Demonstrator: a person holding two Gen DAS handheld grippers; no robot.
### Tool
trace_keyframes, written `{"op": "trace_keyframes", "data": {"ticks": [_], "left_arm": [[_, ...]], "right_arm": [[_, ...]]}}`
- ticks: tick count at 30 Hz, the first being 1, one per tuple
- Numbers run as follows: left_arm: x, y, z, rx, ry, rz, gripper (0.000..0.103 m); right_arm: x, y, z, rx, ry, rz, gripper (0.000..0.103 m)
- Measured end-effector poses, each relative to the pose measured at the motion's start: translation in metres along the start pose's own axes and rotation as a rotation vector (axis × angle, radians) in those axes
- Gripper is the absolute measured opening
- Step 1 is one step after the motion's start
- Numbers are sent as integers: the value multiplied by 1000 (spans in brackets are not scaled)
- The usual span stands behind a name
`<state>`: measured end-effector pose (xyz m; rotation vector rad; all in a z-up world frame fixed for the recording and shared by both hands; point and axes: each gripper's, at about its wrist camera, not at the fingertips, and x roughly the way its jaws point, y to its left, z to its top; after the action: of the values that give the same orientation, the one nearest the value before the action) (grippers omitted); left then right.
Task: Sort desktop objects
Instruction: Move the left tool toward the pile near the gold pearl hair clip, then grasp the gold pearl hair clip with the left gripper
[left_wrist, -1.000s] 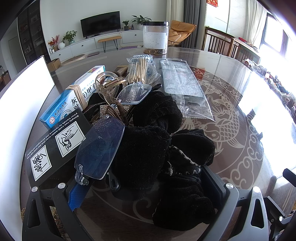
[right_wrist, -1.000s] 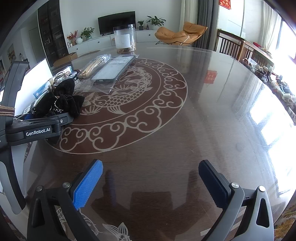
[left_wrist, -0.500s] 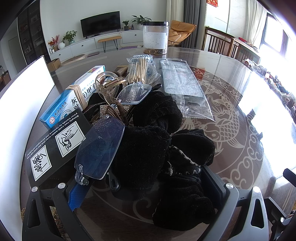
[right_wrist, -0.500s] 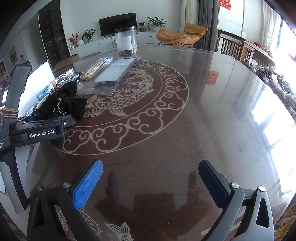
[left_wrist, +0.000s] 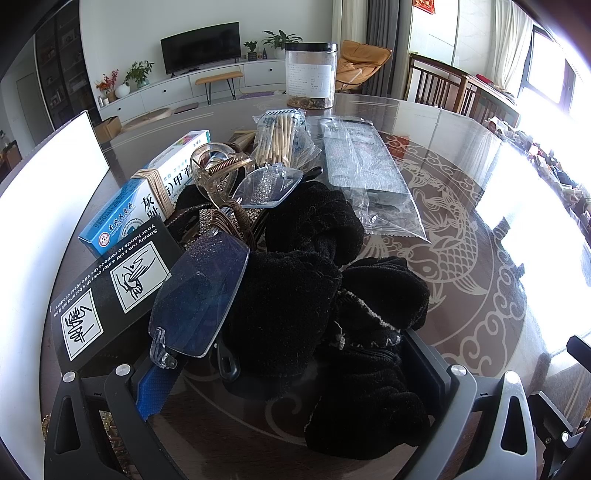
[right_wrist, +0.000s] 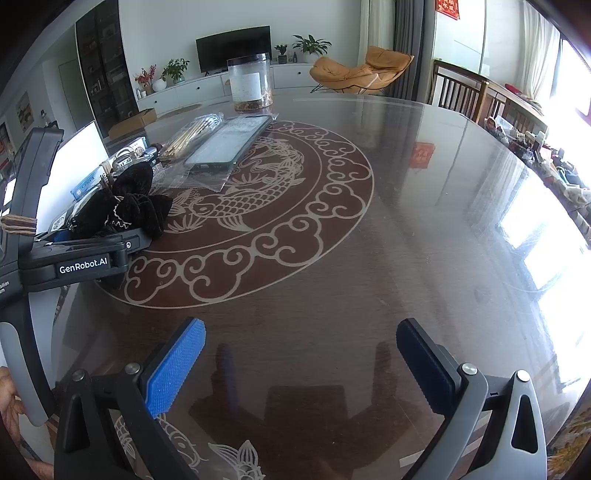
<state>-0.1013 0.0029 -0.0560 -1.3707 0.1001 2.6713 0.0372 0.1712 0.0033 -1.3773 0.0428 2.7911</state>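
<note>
Since a second ago: right view shifted slightly, pile unmoved. Black fabric bundle (left_wrist: 314, 295) lies on table (right_wrist: 369, 258) between left tool (left_wrist: 291, 373) fingers, spread wide around it, grip not evident. Clear rhinestone clip (left_wrist: 199, 295), black card (left_wrist: 110, 284), blue medicine box (left_wrist: 147, 192) beside it. Right tool (right_wrist: 301, 365) apart, empty, over bare table.

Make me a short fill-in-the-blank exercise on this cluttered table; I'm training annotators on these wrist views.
1. The left gripper has its fingers around a ____ fabric bundle.
2. The right gripper is open above bare ____.
3. The clear jar has a ____ lid.
4. The cotton swabs lie in a clear ____.

Missing: black; table; black; bag
</note>
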Motion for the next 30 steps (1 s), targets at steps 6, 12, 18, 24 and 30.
{"op": "trace_keyframes", "data": {"ticks": [6,12,18,24,30], "left_arm": [[0,0,0,0,0,0,103],[0,0,0,0,0,0,103],[-3,-1,2,3,34,-13,103],[-75,34,-9,-99,-54,-234,103],[-98,85,23,-82,34,-231,103]], "right_arm": [[0,0,0,0,0,0,103],[1,-1,0,3,2,-1,103],[-2,-1,-1,2,-7,0,103],[-4,-5,0,22,-18,17,103],[1,-1,0,9,-1,20,103]]}}
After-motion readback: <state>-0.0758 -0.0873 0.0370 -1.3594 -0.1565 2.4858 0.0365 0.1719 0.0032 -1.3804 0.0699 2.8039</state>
